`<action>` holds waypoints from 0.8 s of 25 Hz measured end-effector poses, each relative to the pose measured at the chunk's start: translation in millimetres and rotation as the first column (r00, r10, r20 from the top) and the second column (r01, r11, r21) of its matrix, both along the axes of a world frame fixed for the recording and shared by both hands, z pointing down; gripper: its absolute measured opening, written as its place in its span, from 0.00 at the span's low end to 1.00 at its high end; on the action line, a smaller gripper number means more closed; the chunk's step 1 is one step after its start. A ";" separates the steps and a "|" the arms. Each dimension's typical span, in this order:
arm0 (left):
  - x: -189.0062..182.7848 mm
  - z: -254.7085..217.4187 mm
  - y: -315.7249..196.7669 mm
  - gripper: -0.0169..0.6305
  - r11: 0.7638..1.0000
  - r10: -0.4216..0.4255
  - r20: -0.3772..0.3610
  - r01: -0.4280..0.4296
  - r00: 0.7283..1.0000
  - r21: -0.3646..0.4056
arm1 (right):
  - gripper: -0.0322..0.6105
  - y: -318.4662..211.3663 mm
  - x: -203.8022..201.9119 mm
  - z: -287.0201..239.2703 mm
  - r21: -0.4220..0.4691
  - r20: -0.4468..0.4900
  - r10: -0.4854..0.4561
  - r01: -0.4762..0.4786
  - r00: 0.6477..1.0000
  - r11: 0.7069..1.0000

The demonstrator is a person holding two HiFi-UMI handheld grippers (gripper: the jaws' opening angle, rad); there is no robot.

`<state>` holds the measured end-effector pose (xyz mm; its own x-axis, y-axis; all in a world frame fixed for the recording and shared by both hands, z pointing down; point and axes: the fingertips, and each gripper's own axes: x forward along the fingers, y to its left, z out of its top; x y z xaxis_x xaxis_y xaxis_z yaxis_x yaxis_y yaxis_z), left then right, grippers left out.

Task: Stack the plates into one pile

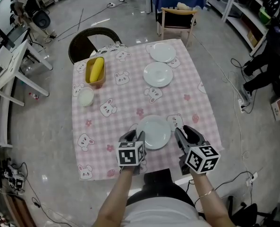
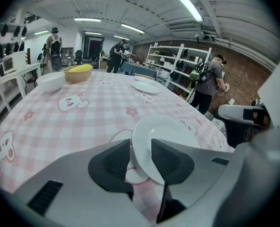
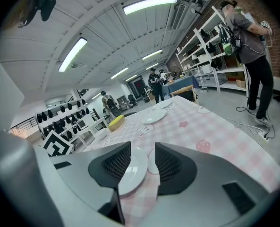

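Note:
Three white plates lie on the pink checked tablecloth (image 1: 116, 112). The near plate (image 1: 153, 131) sits close to the table's front edge, with the middle plate (image 1: 158, 74) and the far plate (image 1: 163, 52) beyond it. My left gripper (image 1: 136, 136) is at the near plate's left rim, its jaws apart. In the left gripper view that plate (image 2: 170, 131) shows through the gap of the left gripper (image 2: 140, 143). My right gripper (image 1: 184, 131) stands open at the plate's right rim. The right gripper view shows the plate's edge (image 3: 132, 167) between the jaws of the right gripper (image 3: 143, 148).
A brown bowl with a yellow thing in it (image 1: 96, 71) and a small white bowl (image 1: 86, 97) stand on the table's left side. A dark chair (image 1: 93, 37) and a wooden chair (image 1: 177, 20) are at the far edge. A person (image 2: 208, 84) stands to the right.

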<state>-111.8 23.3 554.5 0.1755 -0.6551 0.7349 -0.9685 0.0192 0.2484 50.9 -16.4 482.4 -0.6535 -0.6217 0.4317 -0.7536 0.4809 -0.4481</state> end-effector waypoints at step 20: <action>-1.2 0.9 2.4 0.23 1.000 0.009 0.013 -0.009 1.000 -0.024 | 0.32 6.3 -36.0 62.4 -0.209 -0.213 -0.183 0.139 0.960 0.968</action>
<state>-113.0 25.8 555.4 0.1716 -0.6361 0.7523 -0.9717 0.0164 0.2355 14.9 -10.1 544.8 -0.6079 -0.4084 0.6809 -0.7661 0.5272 -0.3677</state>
